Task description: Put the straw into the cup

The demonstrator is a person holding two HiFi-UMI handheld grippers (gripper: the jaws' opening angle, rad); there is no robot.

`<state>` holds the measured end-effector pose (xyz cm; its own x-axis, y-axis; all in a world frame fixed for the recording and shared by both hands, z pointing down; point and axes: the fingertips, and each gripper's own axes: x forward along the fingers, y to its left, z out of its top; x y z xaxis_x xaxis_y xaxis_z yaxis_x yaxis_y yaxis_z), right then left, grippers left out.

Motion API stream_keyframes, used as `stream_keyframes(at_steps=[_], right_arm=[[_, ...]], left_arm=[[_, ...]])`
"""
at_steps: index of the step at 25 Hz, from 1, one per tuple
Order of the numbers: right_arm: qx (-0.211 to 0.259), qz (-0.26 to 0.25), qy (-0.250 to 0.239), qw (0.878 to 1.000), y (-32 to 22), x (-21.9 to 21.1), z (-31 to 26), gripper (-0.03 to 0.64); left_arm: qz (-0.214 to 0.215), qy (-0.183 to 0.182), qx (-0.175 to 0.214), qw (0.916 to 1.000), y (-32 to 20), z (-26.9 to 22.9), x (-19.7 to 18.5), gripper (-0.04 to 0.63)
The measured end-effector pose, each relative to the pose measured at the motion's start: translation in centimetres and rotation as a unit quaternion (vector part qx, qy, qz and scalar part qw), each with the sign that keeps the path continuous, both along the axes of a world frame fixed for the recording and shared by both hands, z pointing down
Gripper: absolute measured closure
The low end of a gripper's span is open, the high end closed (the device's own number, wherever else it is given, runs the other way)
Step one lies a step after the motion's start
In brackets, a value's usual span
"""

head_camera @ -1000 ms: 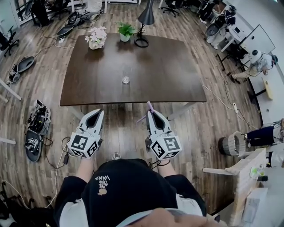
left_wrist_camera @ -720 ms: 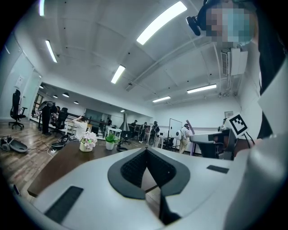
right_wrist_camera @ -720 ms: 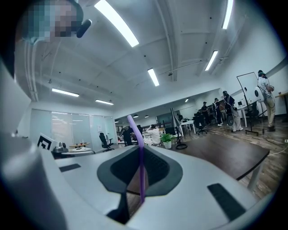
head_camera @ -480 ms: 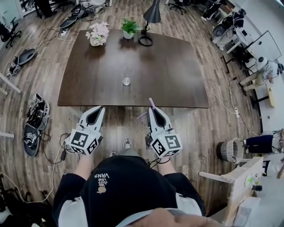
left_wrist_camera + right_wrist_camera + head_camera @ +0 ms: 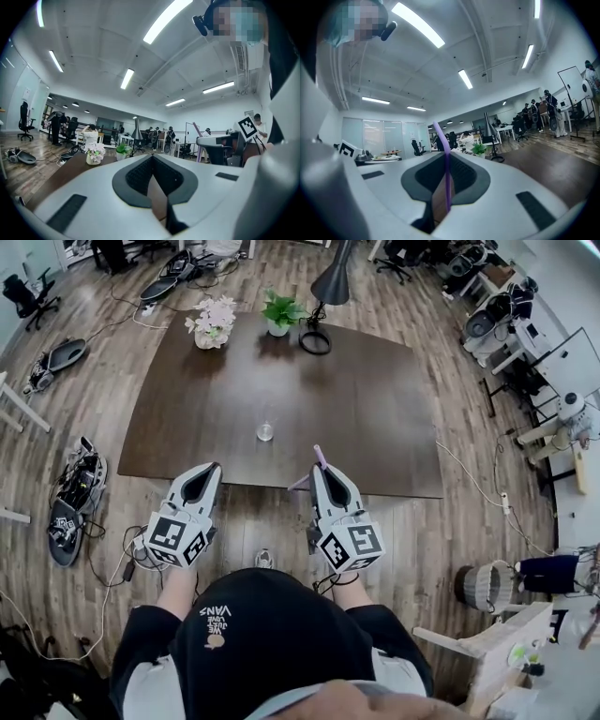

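So the right gripper (image 5: 446, 155) is clenched on the straw (image 5: 447, 183), a purple one. It's pinched right between the pads and stands roughly upright across the jaws. Its top pokes out above the gripper tips and bends a bit to the left in the right gripper view. From the head view you can also see a short bit of it sticking out below and to the left of that gripper.

The left gripper (image 5: 152, 157) is clenched too, pads meeting at the tip, with nothing in it.

Both grippers are held out level and side by side. In the head view their tips sit about at the near edge of the dark counter (image 5: 375, 418), and the rest of them is over the wood floor (image 5: 262, 521).

The cup (image 5: 265, 431) is a small clear one standing on the counter ahead of both grippers. It's a bit to the left of where the right gripper points and a bit to the right of the left one. It's well apart from the straw, no contact at all.

Way beyond the cup, at the far edge of the counter, there's a flower pot (image 5: 212, 322), a green plant (image 5: 282, 310) and a dark lamp (image 5: 330, 285) in a row.
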<state>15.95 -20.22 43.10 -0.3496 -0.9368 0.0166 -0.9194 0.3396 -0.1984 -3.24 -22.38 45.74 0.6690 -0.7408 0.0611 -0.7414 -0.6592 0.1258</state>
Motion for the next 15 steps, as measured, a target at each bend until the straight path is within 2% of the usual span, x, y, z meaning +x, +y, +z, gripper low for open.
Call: stream_keyframes(at_steps=[7, 15], right_arm=[[0.000, -0.027, -0.004, 1.000, -3.2, 2.2, 0.3, 0.578], [-0.015, -0.047, -0.009, 0.999, -6.2, 2.5, 1.8, 0.578]], left_arm=[[-0.023, -0.006, 0.003, 0.9997, -2.3, 0.0, 2.2, 0.584], [-0.035, -0.008, -0.010, 0.9993, -4.7, 1.2, 3.0, 0.584]])
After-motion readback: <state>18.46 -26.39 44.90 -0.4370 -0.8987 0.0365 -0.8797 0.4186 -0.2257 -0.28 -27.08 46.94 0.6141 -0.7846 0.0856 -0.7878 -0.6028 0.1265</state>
